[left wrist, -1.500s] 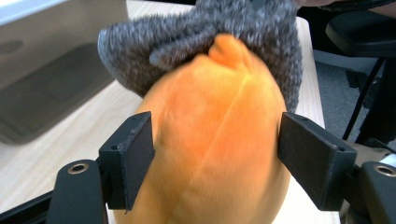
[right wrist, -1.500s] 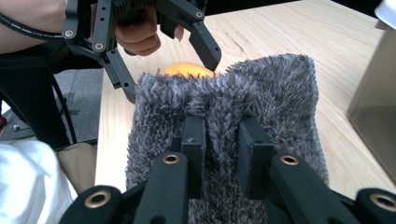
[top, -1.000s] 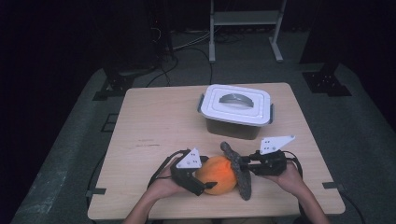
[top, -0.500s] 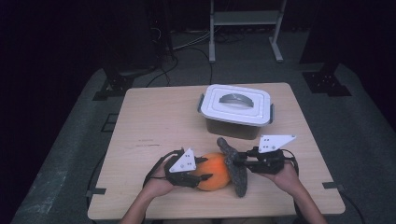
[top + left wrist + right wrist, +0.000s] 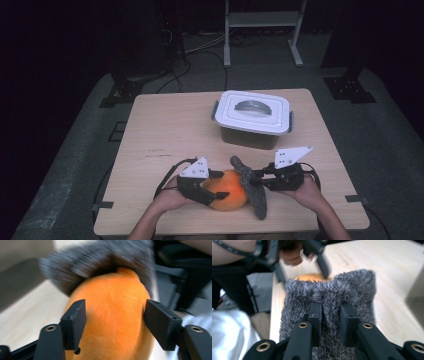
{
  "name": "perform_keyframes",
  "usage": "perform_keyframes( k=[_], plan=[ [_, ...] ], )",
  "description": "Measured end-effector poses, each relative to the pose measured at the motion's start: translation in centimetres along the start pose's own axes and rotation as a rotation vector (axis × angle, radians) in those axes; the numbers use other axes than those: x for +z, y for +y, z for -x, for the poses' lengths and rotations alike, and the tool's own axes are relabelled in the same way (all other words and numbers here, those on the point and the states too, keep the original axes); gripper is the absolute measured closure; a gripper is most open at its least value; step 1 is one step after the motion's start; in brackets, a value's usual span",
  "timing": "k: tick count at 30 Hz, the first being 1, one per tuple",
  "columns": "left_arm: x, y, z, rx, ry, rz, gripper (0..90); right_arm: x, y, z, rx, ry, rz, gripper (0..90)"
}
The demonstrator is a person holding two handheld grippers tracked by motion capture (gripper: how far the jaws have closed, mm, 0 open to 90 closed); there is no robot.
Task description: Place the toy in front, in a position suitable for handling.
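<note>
An orange plush ball [image 5: 227, 196] rests near the table's front edge. My left gripper [image 5: 212, 189] comes at it from the left. In the left gripper view the jaws press into both sides of the orange ball [image 5: 112, 322], so the gripper [image 5: 116, 312] is shut on it. A grey fuzzy cloth [image 5: 254, 194] drapes over the ball's right side and stands up behind it. My right gripper [image 5: 254, 180] reaches in from the right. In the right gripper view this gripper [image 5: 330, 307] pinches a fold of the grey cloth [image 5: 352, 287].
A grey storage box with a white lid and handle [image 5: 252, 117] stands at the back right of the wooden table [image 5: 165, 130]. The person's hands and forearms enter at the front edge. Cables trail off both grippers.
Both hands, the ball and the cloth have shifted slightly toward the front edge. Both grips stay as they were.
</note>
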State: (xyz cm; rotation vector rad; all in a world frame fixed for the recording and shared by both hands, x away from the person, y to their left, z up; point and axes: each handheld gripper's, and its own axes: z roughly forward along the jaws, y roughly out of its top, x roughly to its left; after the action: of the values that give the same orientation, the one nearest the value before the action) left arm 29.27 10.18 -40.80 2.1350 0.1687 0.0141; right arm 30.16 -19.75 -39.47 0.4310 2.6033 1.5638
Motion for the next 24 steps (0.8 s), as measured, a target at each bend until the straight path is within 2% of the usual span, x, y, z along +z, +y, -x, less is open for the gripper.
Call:
perform_keyframes(
  k=[1,2,4,5,6,7,10,12,14,16,18,20,21,24],
  plan=[
    [0.1,0.0,0.2,0.013,-0.016,-0.001,35.0,-0.1,0.0,0.1,0.005,-0.004,0.003,73.4],
    [0.1,0.1,0.2,0.024,-0.009,0.002,35.1,0.0,0.0,0.1,0.007,-0.005,-0.003,73.4],
    [0.0,0.3,0.0,0.010,0.013,0.022,34.4,0.6,-0.3,0.1,0.008,0.011,-0.046,73.2],
    [0.0,0.3,-0.1,0.003,0.035,0.030,31.7,1.1,-0.5,-0.1,0.001,0.015,-0.076,73.2],
    [0.1,0.3,-0.2,-0.009,0.069,0.028,26.0,1.5,-0.7,-0.3,-0.001,0.029,-0.090,73.2],
    [0.2,0.2,-0.4,-0.024,0.080,0.012,20.0,1.7,-0.7,-0.4,-0.001,0.051,-0.092,73.2],
    [0.7,-0.3,-0.8,-0.074,0.059,0.011,14.5,1.7,-0.4,-0.8,-0.020,0.055,-0.095,73.2],
    [1.0,-0.5,-0.9,-0.098,0.030,-0.004,10.9,1.8,-0.5,-0.8,-0.021,0.075,-0.093,73.2],
    [1.1,-0.7,-1.0,-0.108,0.010,0.000,10.9,1.9,-0.6,-0.8,-0.023,0.083,-0.097,73.2],
    [0.9,-0.7,-1.0,-0.105,-0.013,0.000,15.8,1.9,-0.6,-0.8,-0.021,0.086,-0.095,73.2],
    [0.7,-0.7,-0.8,-0.083,-0.011,-0.010,24.3,1.8,-0.7,-0.6,-0.017,0.090,-0.095,73.0],
    [0.7,-0.7,-0.5,-0.057,0.000,-0.019,32.5,1.8,-0.8,-0.5,-0.013,0.091,-0.094,73.0],
    [0.7,-0.6,-0.5,-0.057,0.003,-0.022,35.2,1.8,-0.8,-0.5,-0.015,0.088,-0.095,73.0],
    [0.7,-0.3,-0.3,-0.054,0.050,-0.018,41.1,1.5,-0.6,-0.5,-0.026,0.052,-0.090,73.4]
  ],
)
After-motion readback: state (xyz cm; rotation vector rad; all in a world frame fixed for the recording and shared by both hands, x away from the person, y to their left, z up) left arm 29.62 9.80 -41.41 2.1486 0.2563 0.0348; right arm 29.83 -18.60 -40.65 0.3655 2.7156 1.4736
